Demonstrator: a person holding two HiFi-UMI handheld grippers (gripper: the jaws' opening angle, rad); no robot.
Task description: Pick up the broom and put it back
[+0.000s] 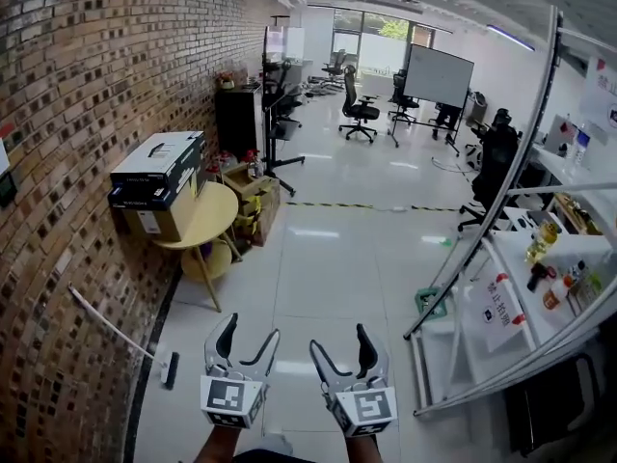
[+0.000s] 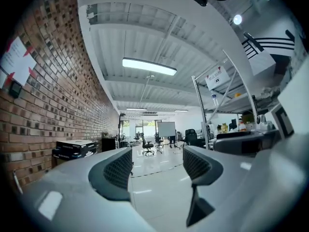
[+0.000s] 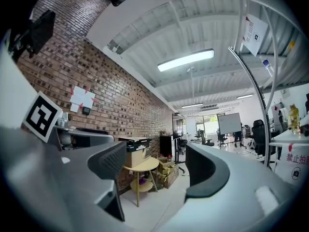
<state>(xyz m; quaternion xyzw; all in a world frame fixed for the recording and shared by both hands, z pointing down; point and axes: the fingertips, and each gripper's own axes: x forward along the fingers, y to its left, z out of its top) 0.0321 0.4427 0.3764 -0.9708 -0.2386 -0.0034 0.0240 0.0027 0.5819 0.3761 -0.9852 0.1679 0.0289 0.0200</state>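
We hold the left gripper [image 1: 254,327] and the right gripper [image 1: 338,338] level above the white floor tiles [image 1: 328,258]. Both have their jaws apart with nothing between them. The broom [image 1: 114,328] sits at the foot of the brick wall [image 1: 77,162] on our left, well apart from both grippers.
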